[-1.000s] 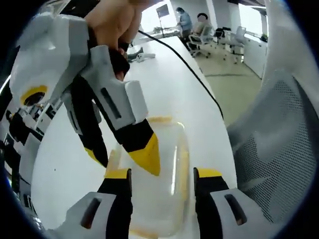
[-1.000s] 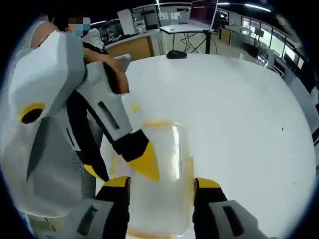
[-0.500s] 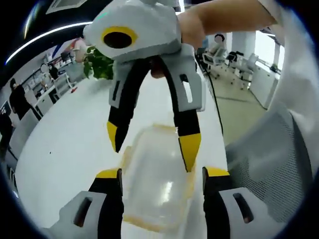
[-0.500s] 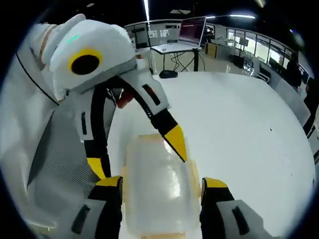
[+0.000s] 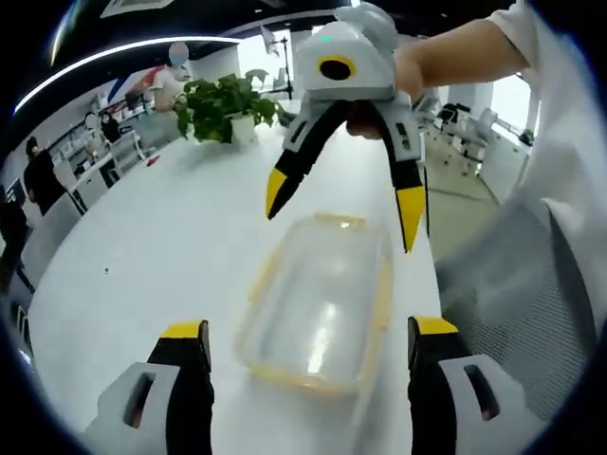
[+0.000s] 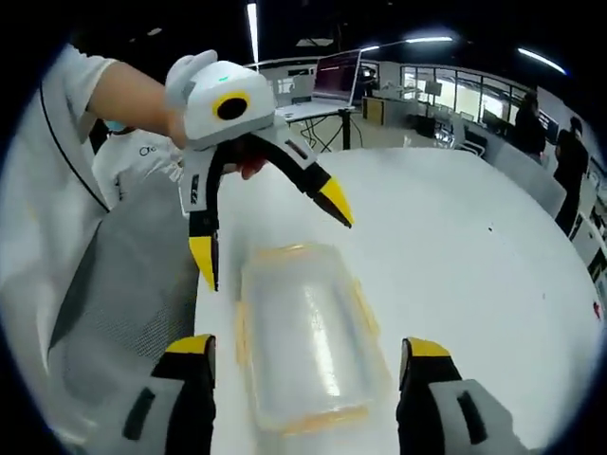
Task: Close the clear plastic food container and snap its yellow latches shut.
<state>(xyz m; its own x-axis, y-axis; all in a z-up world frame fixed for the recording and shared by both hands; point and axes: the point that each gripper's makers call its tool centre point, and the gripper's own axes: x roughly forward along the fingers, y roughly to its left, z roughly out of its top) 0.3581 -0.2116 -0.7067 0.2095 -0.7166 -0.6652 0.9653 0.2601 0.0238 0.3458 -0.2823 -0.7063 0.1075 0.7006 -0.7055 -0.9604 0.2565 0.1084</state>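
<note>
My left gripper [image 5: 301, 343] and right gripper [image 6: 305, 360] both hang with jaws spread wide, empty, facing each other at twelve o'clock over the lidded clear plastic yellow-latched container [image 5: 319, 303] on the white table [image 5: 142, 256].

Setting: open-plan office. Evidence: large white round-edged table [image 5: 142, 275] as work surface; potted green leafy plant [image 5: 223, 100] standing on it; grey mesh-backed office chair [image 5: 503, 313] just beside the table edge. Background in the left gripper view: white swivel chairs [image 5: 484, 123] by bright windows, several people standing among rows of desks. Right gripper view: dark standing desk carrying a lit monitor [image 6: 334, 78], wooden cabinets behind, long ceiling strip light [image 6: 253, 21], glazed partition walls.
</note>
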